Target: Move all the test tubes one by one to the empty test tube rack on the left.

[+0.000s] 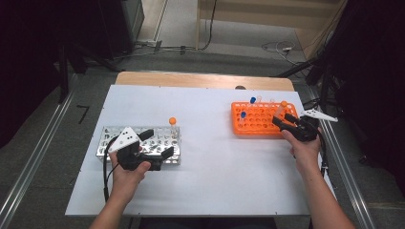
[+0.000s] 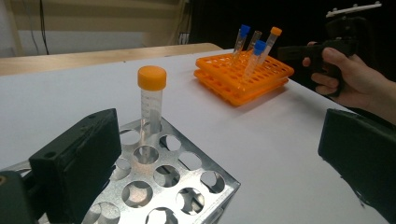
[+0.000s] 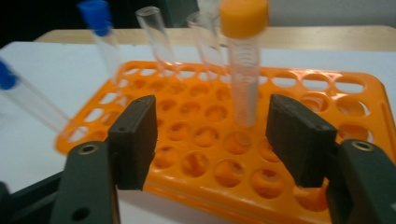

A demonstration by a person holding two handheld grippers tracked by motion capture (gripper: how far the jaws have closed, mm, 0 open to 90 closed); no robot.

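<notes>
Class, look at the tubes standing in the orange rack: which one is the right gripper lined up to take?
The orange-capped tube: it stands between the right gripper's jaws, not yet pinched. The other tubes in the orange rack have blue caps or none.

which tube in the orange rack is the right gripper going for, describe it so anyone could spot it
On the white table, find the orange rack at the right. The tube stands upright between the right gripper's open jaws, untouched. It alone there has an orange cap; its neighbours are blue-capped or uncapped.
</notes>
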